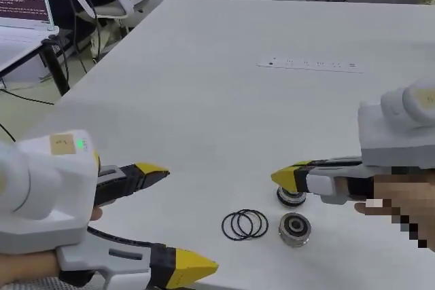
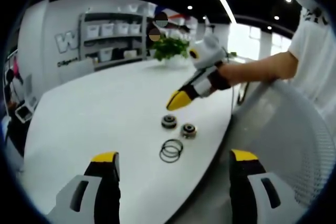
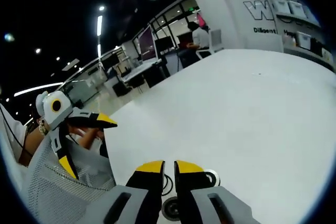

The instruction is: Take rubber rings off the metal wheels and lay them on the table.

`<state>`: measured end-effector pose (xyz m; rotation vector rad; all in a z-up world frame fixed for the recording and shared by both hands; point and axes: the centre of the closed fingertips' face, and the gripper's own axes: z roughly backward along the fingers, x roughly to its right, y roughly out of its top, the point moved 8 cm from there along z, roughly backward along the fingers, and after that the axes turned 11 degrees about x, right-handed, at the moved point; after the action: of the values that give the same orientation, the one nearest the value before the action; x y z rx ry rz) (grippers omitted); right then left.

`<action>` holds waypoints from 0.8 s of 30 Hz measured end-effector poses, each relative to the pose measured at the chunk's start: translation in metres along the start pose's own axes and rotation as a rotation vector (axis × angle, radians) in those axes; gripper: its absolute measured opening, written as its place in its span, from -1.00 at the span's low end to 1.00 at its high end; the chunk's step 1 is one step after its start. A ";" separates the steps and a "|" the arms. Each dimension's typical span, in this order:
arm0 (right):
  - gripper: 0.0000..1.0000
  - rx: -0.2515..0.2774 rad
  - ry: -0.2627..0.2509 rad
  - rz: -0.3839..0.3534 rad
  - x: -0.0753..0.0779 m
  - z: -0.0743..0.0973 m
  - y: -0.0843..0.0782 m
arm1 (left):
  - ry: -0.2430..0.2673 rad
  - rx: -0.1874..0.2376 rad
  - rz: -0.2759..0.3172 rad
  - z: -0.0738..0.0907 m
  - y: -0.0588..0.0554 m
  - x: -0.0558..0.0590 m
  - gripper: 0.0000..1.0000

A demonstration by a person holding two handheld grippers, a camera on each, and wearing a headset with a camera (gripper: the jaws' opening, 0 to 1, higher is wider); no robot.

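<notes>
Two metal wheels (image 1: 295, 228) and three loose rubber rings (image 1: 245, 225) lie between the left gripper (image 1: 190, 216), jaws spread, and the right gripper (image 1: 275, 178), jaws pressed together over the farther wheel (image 1: 291, 196). Open desk (image 1: 224, 100) stretches beyond.

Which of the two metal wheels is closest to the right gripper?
The farther wheel, just under the right gripper; the other wheel lies beside the rubber rings.

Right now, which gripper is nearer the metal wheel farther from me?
Right. The right gripper is poised right at that wheel; the left gripper sits well off to its left, beyond the rubber rings.
</notes>
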<state>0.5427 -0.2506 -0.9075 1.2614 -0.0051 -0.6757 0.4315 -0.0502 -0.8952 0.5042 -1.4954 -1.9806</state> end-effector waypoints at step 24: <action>-0.90 0.170 -0.147 -0.134 0.042 0.033 0.018 | -0.014 -0.005 -0.068 0.000 0.005 0.002 0.74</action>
<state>0.5734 -0.2968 -0.8956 1.3802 -0.1020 -0.8979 0.4314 -0.0521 -0.8906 0.5466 -1.5003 -2.0428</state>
